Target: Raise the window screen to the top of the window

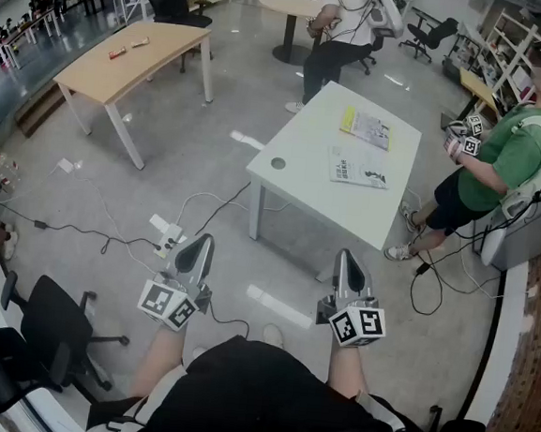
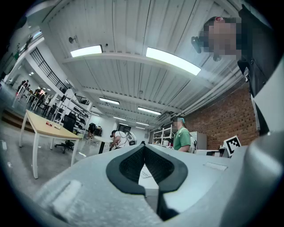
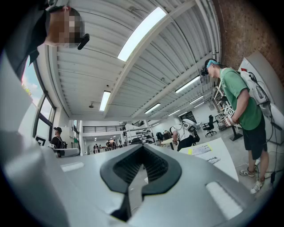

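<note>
Window screen: it shows in none of the three views; the right gripper view catches only a window [image 3: 32, 95] at its left edge.
Left hand-held gripper [image 1: 201, 243]: jaws closed together with nothing between them, held out over the floor above the person's lap.
Right hand-held gripper [image 1: 347, 257]: jaws likewise closed and empty, level with the left one and well apart from it.
Marker cubes: one on each hand-held gripper, left [image 1: 169, 303] and right [image 1: 357, 326], bearing black-and-white square patterns and no letters.
White table [image 1: 300, 147]: stands ahead of both hand-held grippers, with a round cap [image 1: 278, 163] near its left corner.
Papers: a booklet with a yellow edge [image 1: 366, 127] and a printed sheet [image 1: 357, 169] lie on the white table; their print is too small to read.
Power strip [image 1: 168, 234]: on the floor near the left hand-held gripper's tip, with cables running from it.
Black chair [image 1: 54, 328]: at the lower left, beside the person's leg.
Wooden table [image 1: 143, 63]: further off to the left, with two small items [image 1: 127, 48] on top that cannot be identified.
Standing person [image 1: 511, 156]: green shirt, to the right of the white table, holding marker-cubed grippers [image 1: 465, 138].
Seated person [image 1: 338, 38]: beyond the white table, next to a round table [image 1: 294, 4].
Shelves [image 1: 516, 44]: top right; their contents cannot be made out.
</note>
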The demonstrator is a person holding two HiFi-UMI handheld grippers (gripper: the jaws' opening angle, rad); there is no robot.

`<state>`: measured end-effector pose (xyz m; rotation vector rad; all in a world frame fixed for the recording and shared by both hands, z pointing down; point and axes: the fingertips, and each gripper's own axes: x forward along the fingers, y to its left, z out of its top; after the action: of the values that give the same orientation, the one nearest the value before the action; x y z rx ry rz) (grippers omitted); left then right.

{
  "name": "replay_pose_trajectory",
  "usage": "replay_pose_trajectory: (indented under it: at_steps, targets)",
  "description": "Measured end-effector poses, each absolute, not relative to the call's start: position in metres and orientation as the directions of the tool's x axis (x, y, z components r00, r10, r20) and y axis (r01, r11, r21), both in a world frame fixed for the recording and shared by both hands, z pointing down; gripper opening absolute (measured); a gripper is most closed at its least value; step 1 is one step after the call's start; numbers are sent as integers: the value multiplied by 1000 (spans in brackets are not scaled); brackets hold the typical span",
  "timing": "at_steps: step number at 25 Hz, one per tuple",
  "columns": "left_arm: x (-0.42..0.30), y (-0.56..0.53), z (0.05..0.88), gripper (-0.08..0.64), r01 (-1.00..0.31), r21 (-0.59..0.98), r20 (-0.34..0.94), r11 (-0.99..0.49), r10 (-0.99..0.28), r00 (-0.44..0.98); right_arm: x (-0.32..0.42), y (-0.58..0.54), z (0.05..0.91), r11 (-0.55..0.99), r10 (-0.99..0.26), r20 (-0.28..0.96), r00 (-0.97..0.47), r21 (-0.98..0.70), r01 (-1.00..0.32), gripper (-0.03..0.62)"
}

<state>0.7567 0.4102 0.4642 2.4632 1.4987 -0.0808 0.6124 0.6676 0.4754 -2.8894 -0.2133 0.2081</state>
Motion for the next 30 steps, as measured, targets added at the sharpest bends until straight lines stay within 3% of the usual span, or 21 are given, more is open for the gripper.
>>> replay_pose_trajectory:
  at_steps: [15,30]
  targets:
    - [759,394,453,3,870,191,-177,-455,856,486,624,654,473,-963,131,-142,981,-255,92,0]
    - [759,331,449,2,775,190,-188,-603,752,632,675,612,468,-945,-53,-186,981,-309,-109,2]
